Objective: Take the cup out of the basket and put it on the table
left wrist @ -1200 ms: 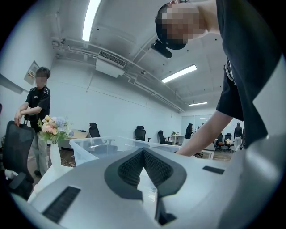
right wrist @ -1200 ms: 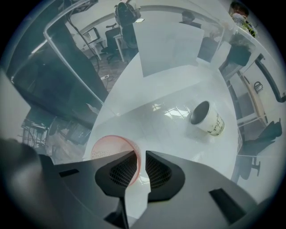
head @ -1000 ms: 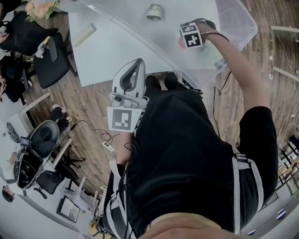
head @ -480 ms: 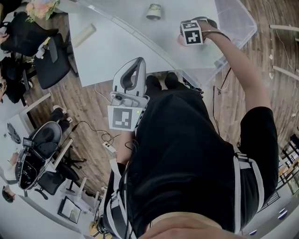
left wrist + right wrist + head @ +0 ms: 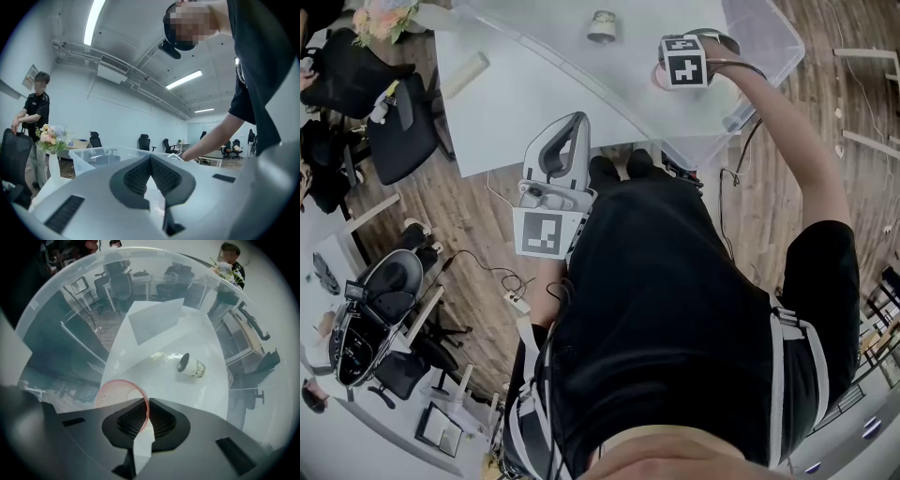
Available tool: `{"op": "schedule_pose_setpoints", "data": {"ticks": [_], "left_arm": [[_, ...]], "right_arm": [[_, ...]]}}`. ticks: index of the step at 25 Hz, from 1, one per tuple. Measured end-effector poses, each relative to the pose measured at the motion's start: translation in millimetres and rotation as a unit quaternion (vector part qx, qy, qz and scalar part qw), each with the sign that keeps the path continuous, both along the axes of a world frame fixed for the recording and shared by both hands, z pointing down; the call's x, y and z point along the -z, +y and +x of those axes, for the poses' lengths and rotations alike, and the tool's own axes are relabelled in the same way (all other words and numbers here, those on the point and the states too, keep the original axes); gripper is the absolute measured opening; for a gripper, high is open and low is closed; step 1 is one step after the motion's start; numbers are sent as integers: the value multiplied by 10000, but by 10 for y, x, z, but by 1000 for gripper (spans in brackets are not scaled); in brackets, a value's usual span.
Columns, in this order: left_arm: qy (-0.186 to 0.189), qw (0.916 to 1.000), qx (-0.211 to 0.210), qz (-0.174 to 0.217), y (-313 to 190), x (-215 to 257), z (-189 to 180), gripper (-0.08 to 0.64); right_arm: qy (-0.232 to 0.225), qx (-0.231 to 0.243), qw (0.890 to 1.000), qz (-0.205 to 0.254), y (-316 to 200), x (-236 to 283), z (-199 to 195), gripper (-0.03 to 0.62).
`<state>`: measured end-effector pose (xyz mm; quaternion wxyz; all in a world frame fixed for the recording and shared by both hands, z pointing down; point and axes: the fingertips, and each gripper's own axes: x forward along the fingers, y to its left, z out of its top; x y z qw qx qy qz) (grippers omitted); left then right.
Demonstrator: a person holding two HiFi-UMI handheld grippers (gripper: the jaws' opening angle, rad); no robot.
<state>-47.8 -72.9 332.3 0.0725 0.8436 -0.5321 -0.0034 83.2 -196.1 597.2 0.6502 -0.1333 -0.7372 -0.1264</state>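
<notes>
The right tool (image 5: 146,401) was pinched on the rim of a pink cup (image 5: 115,392). The cup was inside the clear basket (image 5: 70,333), above its white floor and not on the table (image 5: 506,103). A white cup (image 5: 192,366) lay on its side farther along the basket floor. The left tool (image 5: 150,159) was closed up tight with nothing in it, close to the person's body.

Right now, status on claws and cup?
Right claw shut on rim of translucent pink cup, in clear plastic basket. Left claw shut, empty. White paper cup lies aside.
</notes>
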Motion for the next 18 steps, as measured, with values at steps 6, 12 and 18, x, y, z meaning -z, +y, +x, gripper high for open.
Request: {"op": "schedule_pose_setpoints", "data": {"ticks": [6, 12, 18], "left_arm": [[-44, 9999, -101, 55, 48, 39, 53, 18], [-27, 9998, -131, 116, 90, 81, 45, 18], [-27, 9998, -158, 141, 144, 91, 34, 18]], "right_arm": [[-239, -265, 9993, 101, 34, 376, -32, 31], [-450, -759, 9960, 147, 65, 766, -32, 31], [-835, -1491, 9853, 9, 184, 1153, -39, 31]]}}
